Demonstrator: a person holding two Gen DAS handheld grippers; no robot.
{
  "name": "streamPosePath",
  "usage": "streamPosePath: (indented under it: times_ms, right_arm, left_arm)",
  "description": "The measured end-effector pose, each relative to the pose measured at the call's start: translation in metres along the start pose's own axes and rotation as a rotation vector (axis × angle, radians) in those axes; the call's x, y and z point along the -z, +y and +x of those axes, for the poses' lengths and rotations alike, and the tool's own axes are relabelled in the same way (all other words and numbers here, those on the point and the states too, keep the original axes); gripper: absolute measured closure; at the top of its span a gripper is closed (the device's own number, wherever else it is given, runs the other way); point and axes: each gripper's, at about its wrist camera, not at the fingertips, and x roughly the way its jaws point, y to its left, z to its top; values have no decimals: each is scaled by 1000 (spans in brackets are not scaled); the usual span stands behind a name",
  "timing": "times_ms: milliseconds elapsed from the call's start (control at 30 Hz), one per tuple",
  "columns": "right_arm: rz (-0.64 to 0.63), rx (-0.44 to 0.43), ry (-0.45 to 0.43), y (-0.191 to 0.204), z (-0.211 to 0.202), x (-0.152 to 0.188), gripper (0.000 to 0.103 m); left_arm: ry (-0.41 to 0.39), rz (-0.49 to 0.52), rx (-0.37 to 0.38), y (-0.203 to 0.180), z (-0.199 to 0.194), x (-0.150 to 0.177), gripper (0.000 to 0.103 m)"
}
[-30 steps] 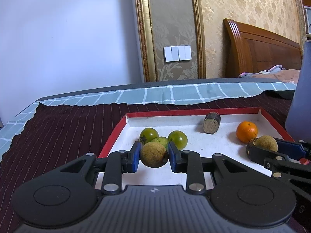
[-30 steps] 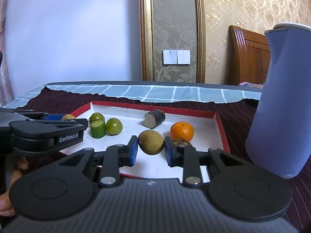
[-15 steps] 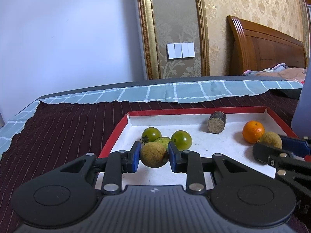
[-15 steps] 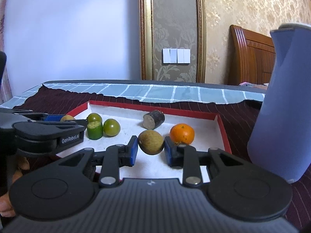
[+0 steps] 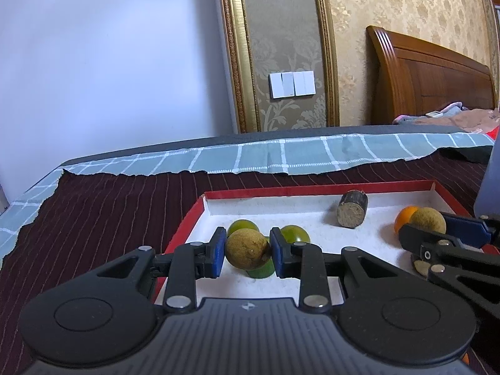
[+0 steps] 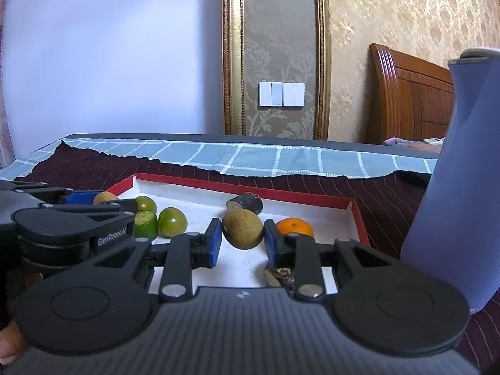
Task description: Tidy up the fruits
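My left gripper (image 5: 247, 251) is shut on a round brown fruit (image 5: 247, 249), held above the front left of the red-rimmed white tray (image 5: 312, 191). My right gripper (image 6: 242, 237) is shut on a second brown fruit (image 6: 243, 229) over the tray's (image 6: 200, 182) front right; it also shows in the left wrist view (image 5: 428, 220). In the tray lie two green tomatoes (image 6: 172, 221), a cut green piece (image 6: 145, 225), an orange (image 6: 294, 227) and a dark cut cylinder (image 5: 351, 213). A dark piece (image 6: 282, 273) lies below my right gripper.
A tall blue jug (image 6: 453, 181) stands right of the tray on the dark striped cloth (image 5: 109, 206). A checked blue cloth (image 5: 281, 156) covers the table's far edge. A wooden bed headboard (image 5: 431, 75) stands behind.
Both grippers have lifted a little with their brown fruits, so the tray sits lower in both views. The fruits in the tray have not moved.
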Motion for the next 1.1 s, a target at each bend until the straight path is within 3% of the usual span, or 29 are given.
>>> streamPosePath:
  times_ms: [1100]
  right_arm:
    - [32,29,31,-12,31,-9,75]
  left_arm:
    - [26,-36,-20,4,31,-13,74]
